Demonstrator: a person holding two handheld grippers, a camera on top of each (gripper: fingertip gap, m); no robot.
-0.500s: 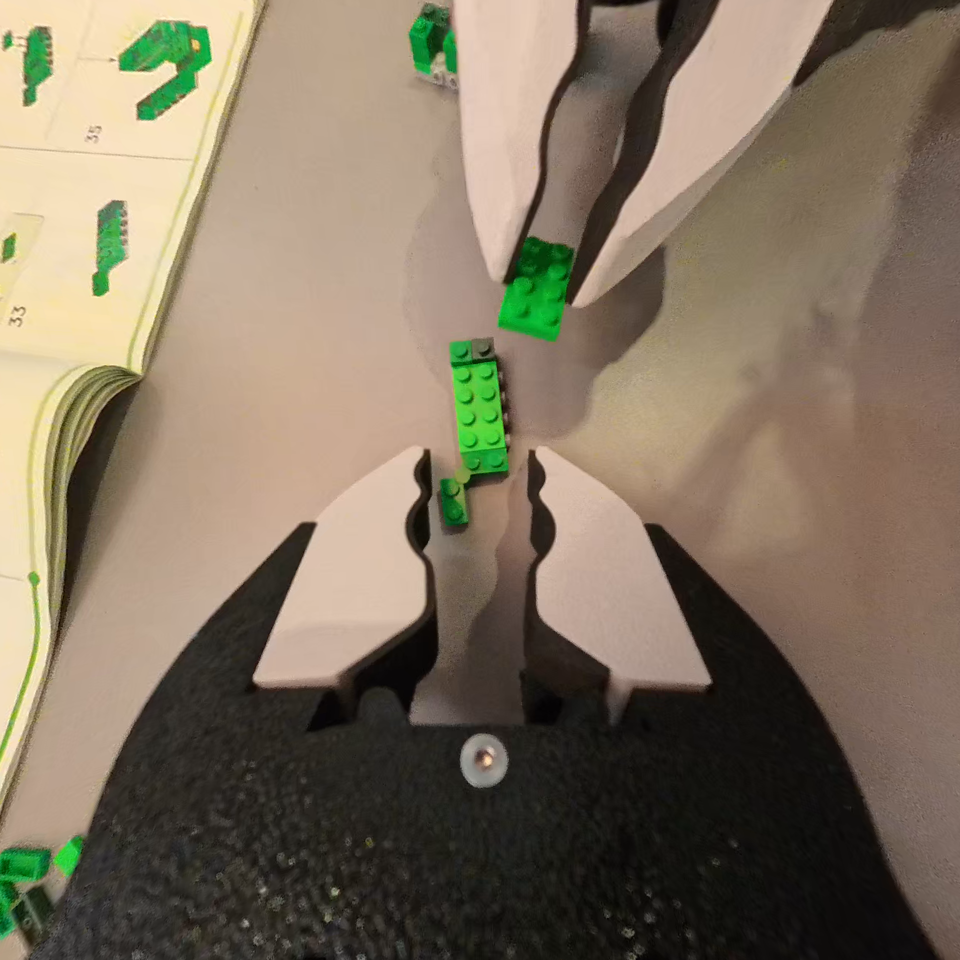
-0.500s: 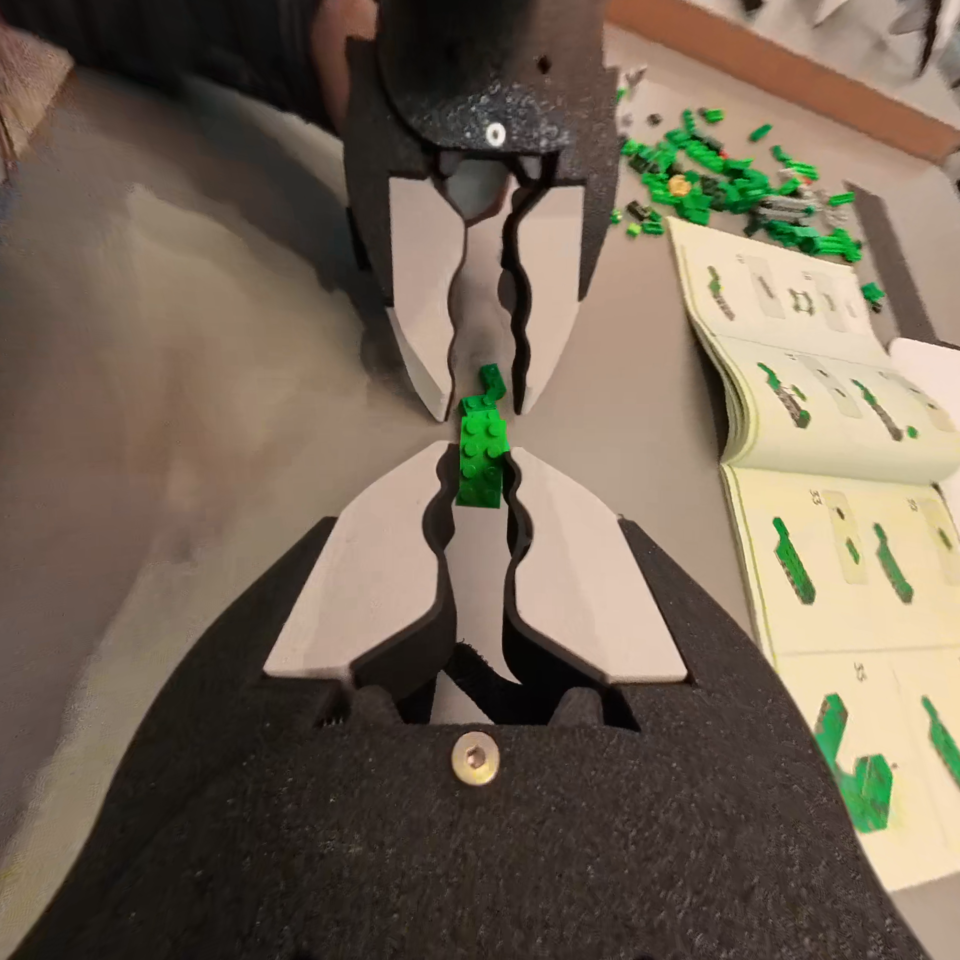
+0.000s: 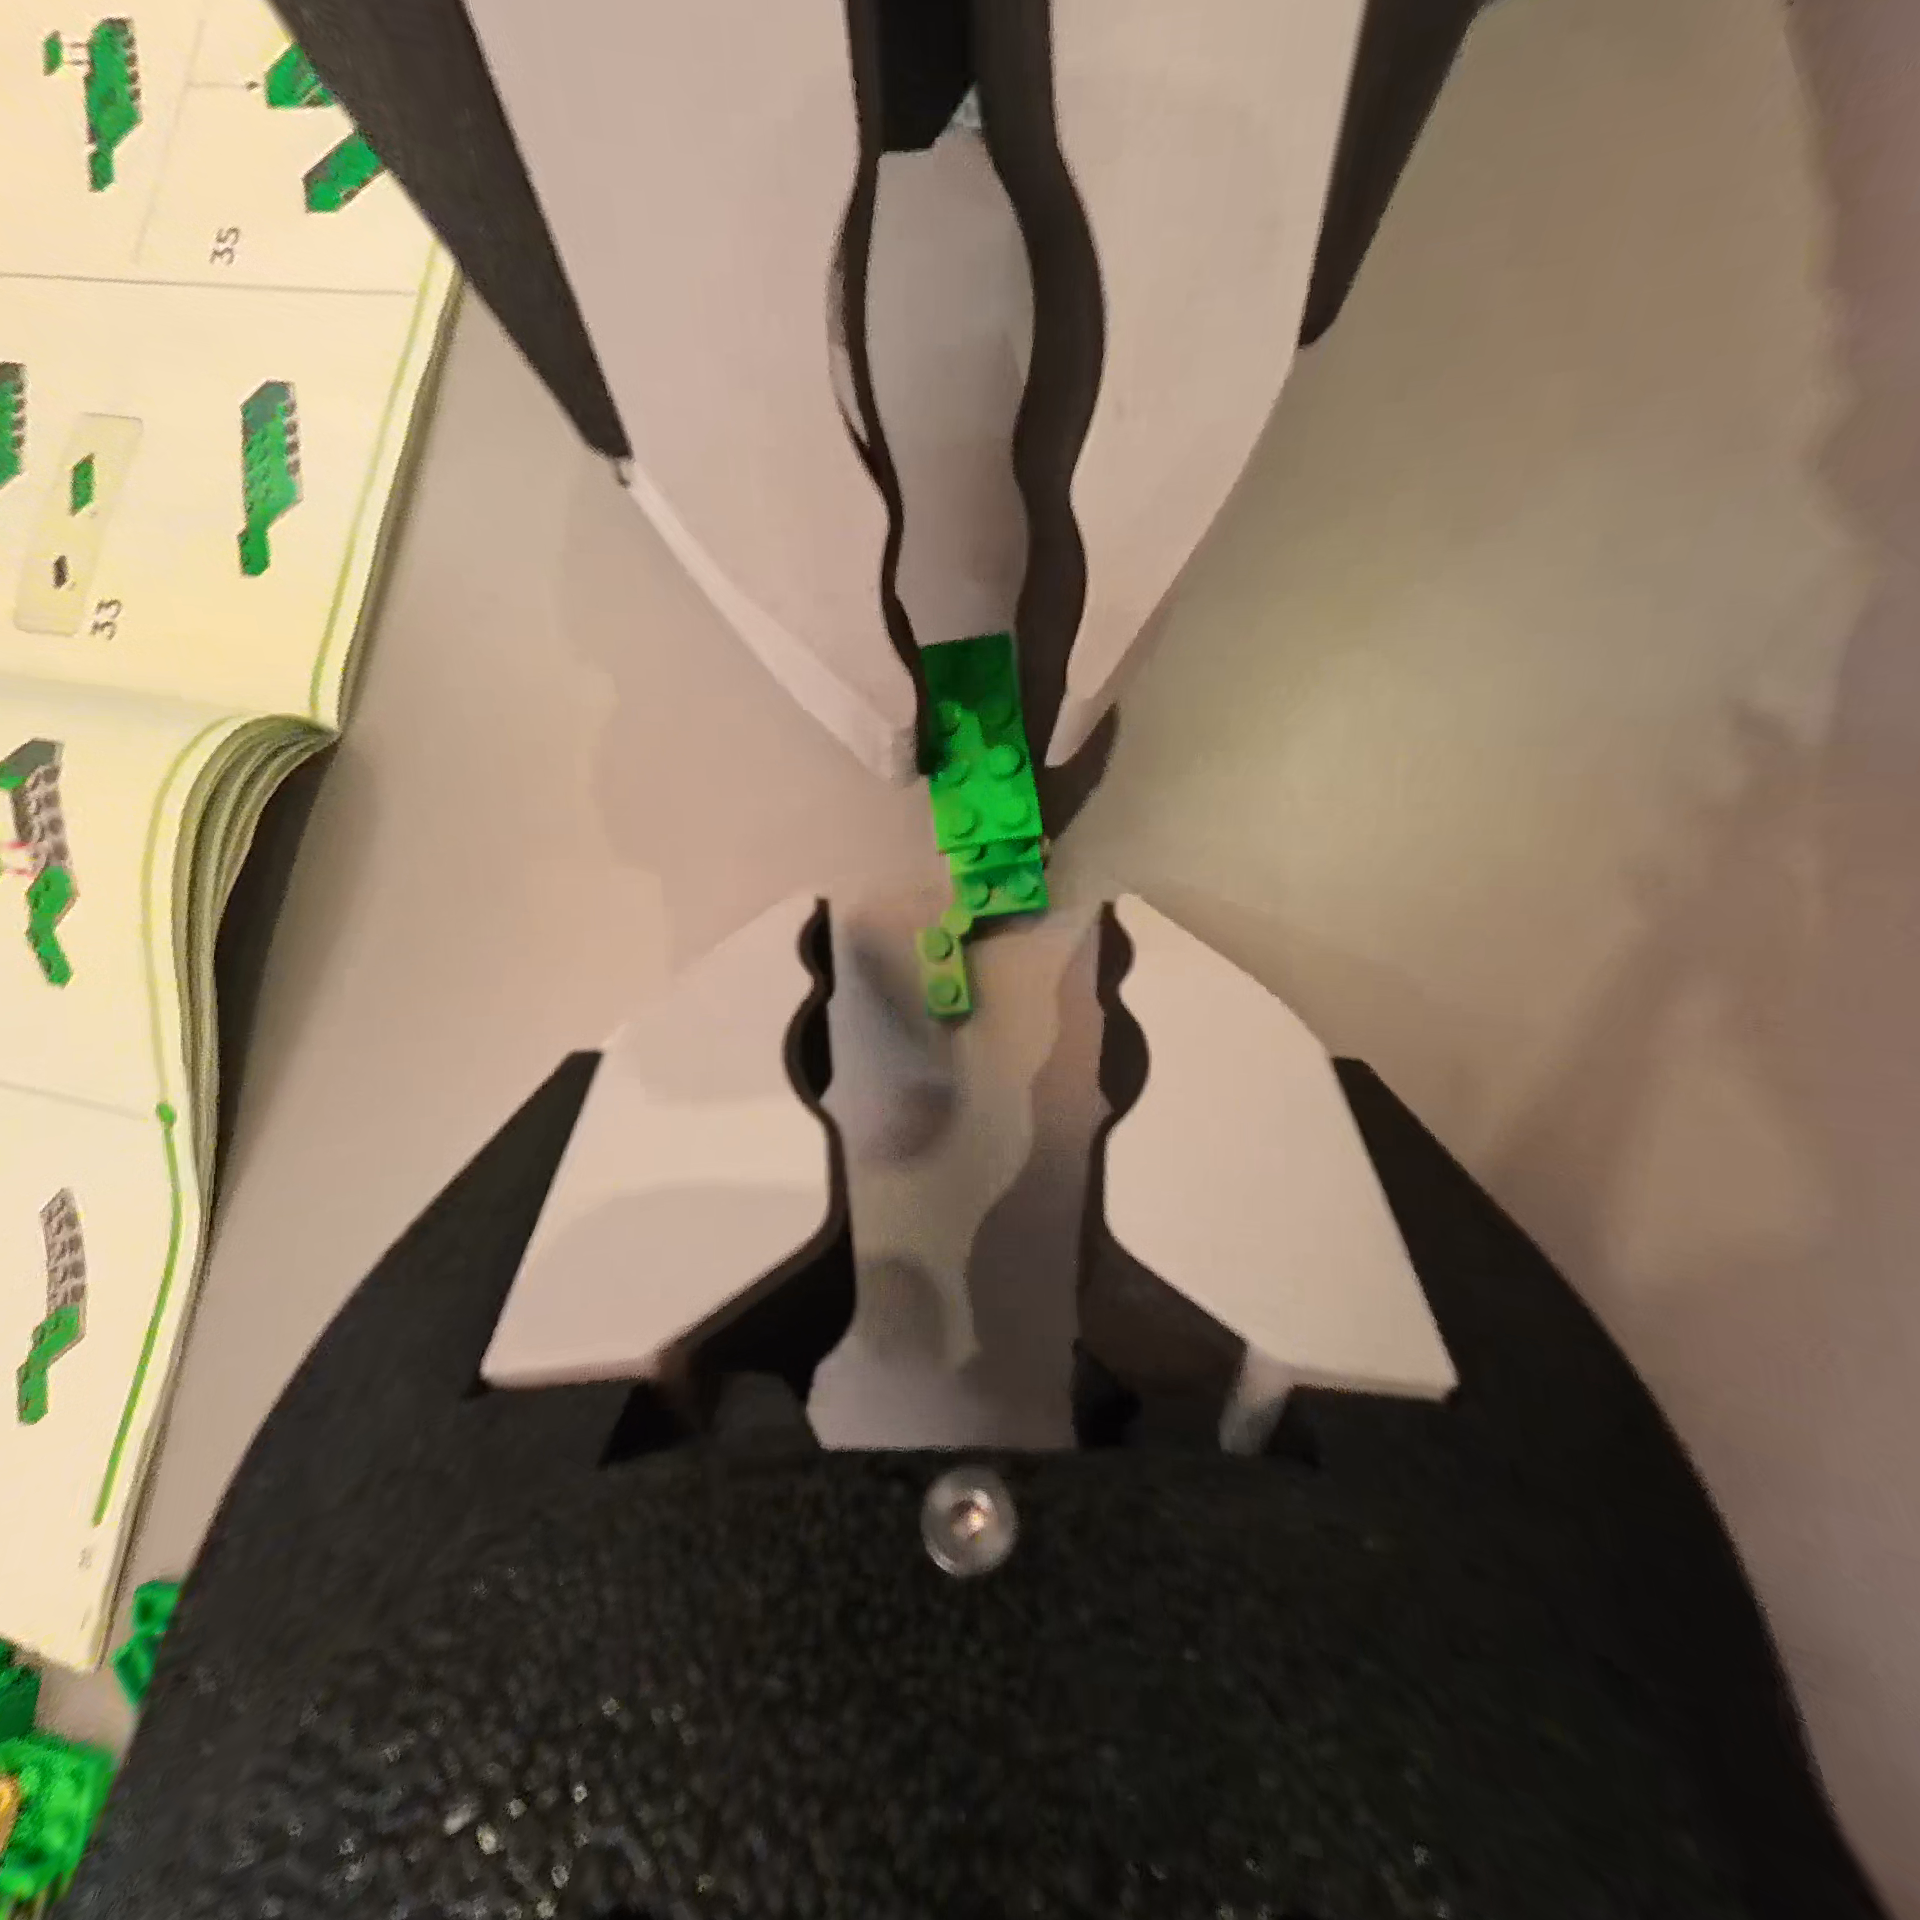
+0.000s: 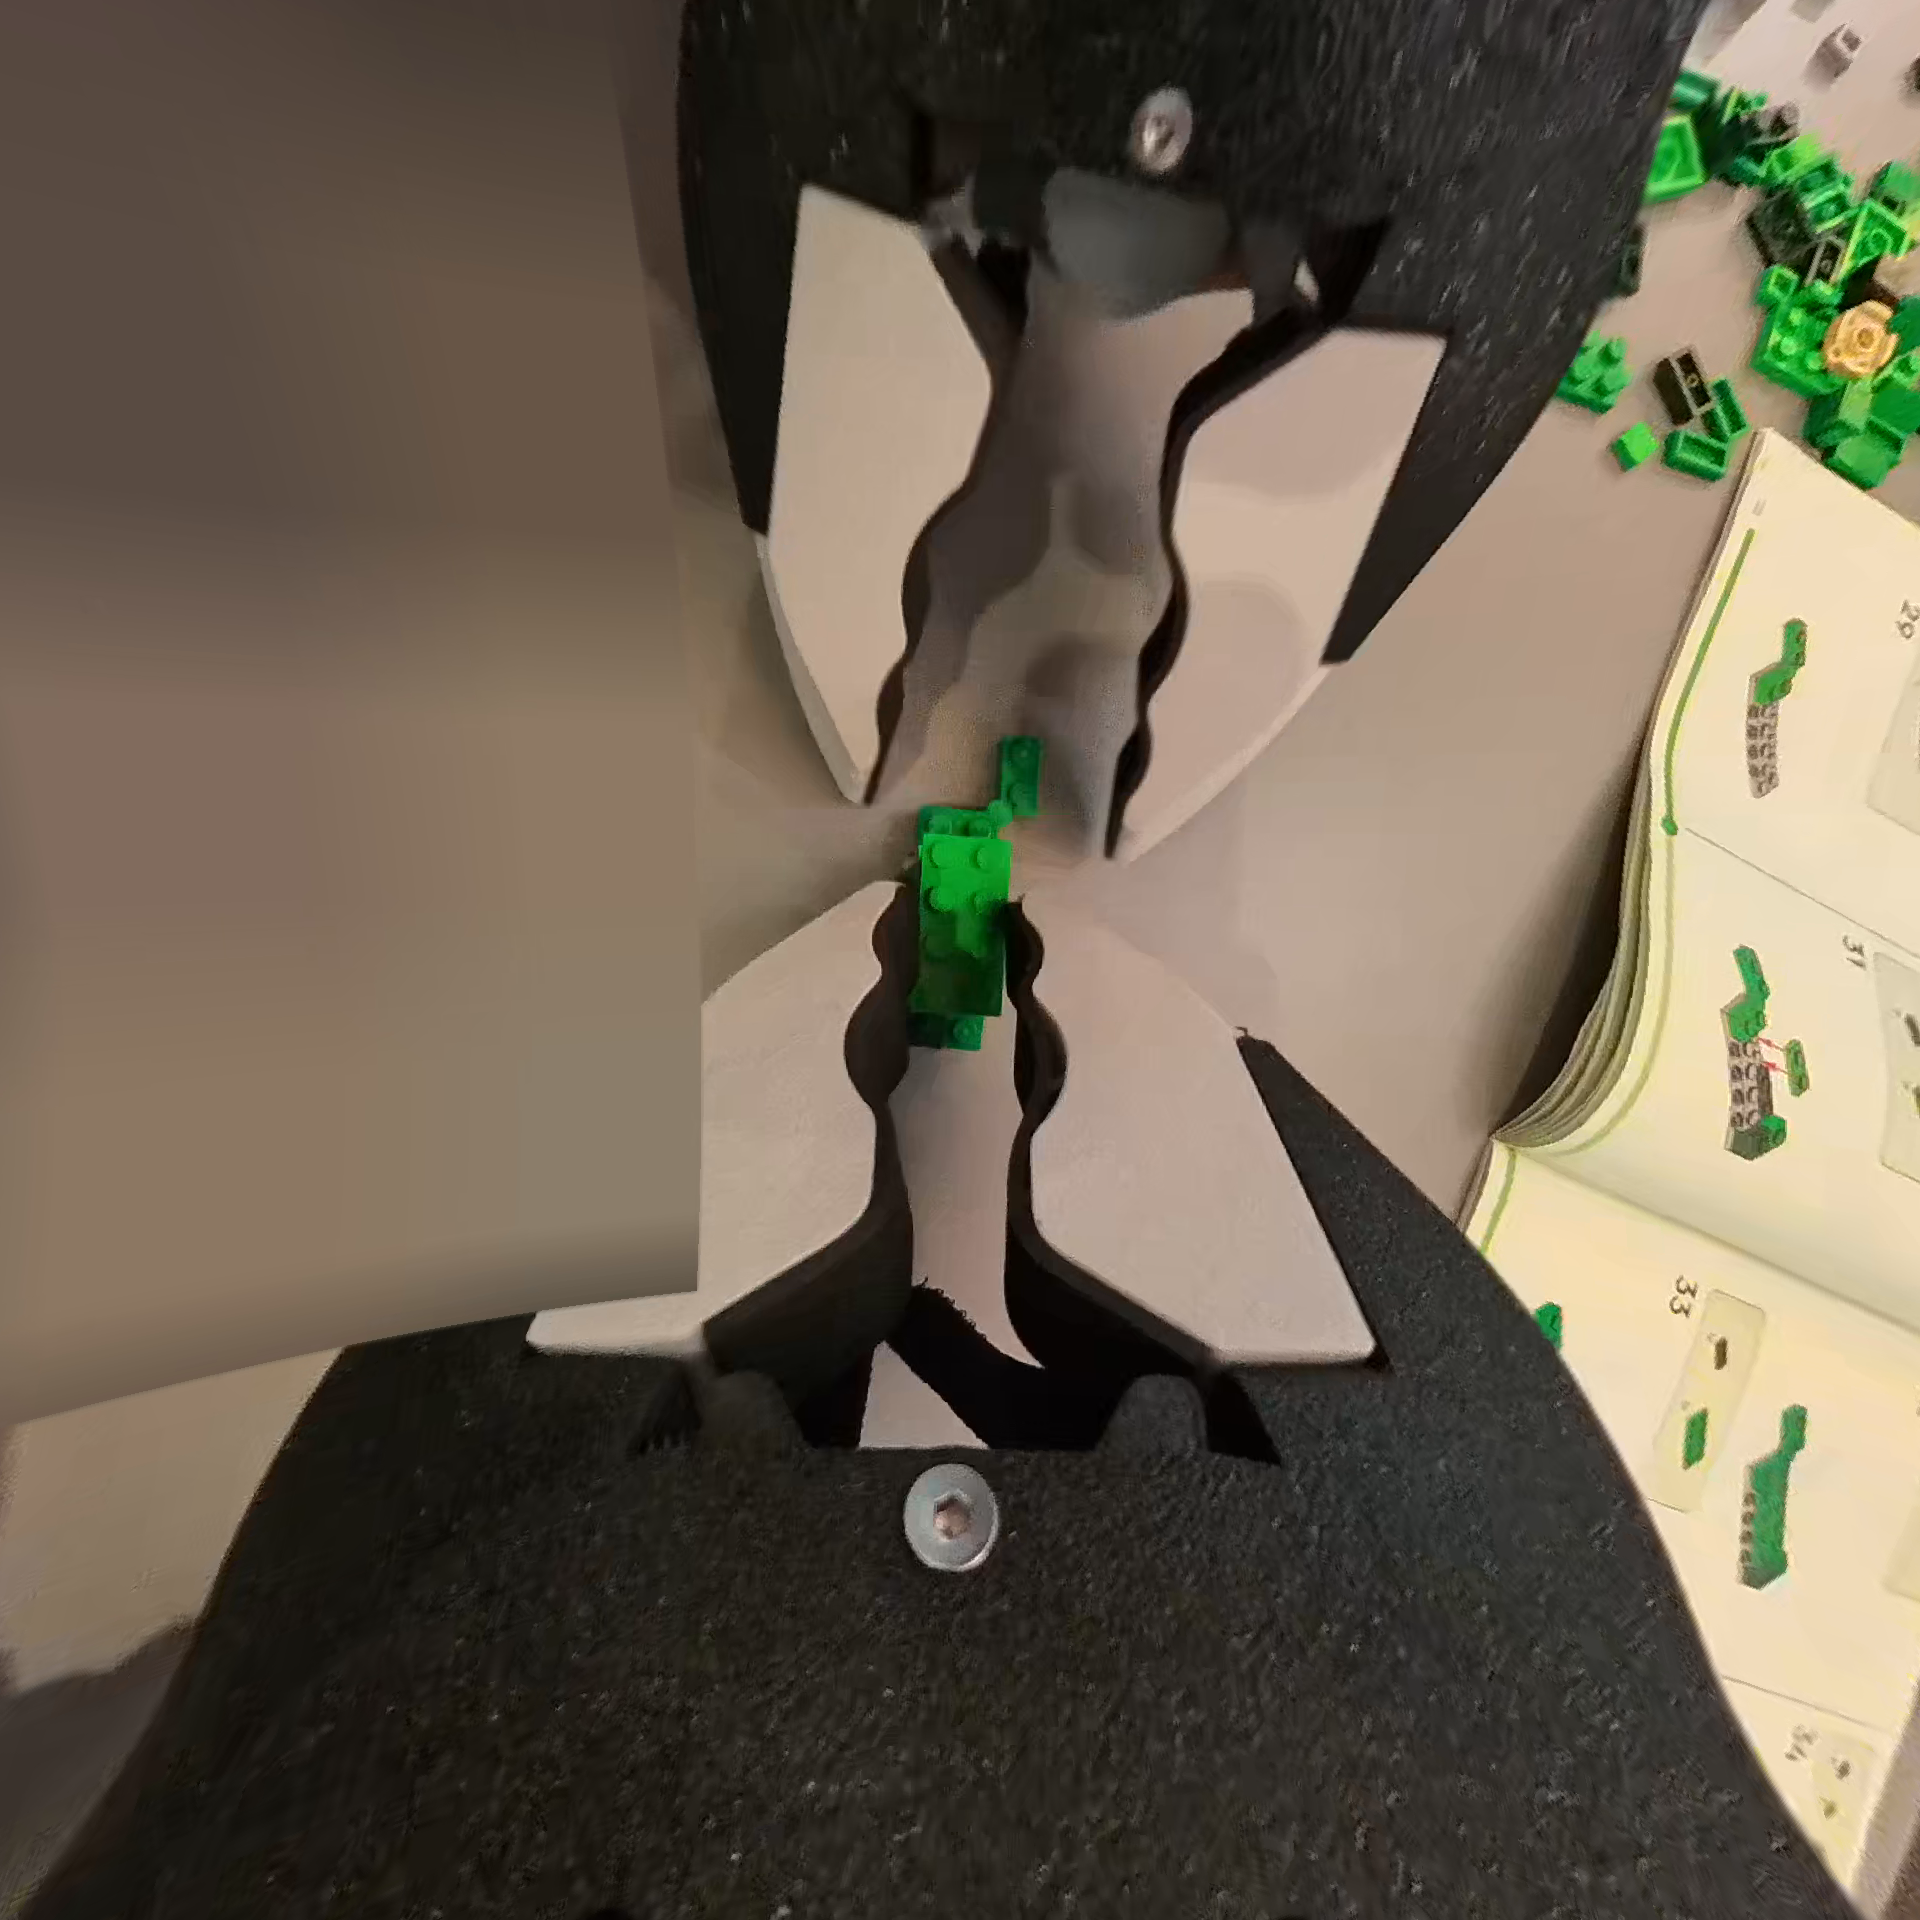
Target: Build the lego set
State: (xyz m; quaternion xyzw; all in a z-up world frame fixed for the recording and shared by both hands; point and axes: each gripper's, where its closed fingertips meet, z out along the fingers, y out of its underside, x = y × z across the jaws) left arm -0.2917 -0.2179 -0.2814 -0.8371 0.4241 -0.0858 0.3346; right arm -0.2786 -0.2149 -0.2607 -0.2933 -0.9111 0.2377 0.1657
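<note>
A small green assembly [image 3: 1000, 883] lies on the grey table, with a small two-stud piece [image 3: 945, 974] angled off its near end. My left gripper [image 3: 966, 914] is open and empty, its fingertips on either side of that end. My right gripper [image 4: 958, 904] is shut on a green plate [image 4: 961, 914] and holds it over the assembly, overlapping most of its length. In the left wrist view the plate [image 3: 977, 738] sits between the right gripper's tips, coming in from the top. In the right wrist view the assembly's ends [image 4: 948, 1031] show past the plate.
An open instruction booklet [image 3: 156, 540] lies left of the left gripper; it is on the right in the right wrist view [image 4: 1766, 935]. A heap of loose green pieces [image 4: 1829, 312] lies beyond the booklet. A few green pieces [image 3: 42, 1787] lie by the left gripper's body. The grippers are tip to tip, or close to it.
My right gripper has carried the green plate from just beyond the assembly to over it. The two grippers now face each other much closer. The left gripper stays open.
</note>
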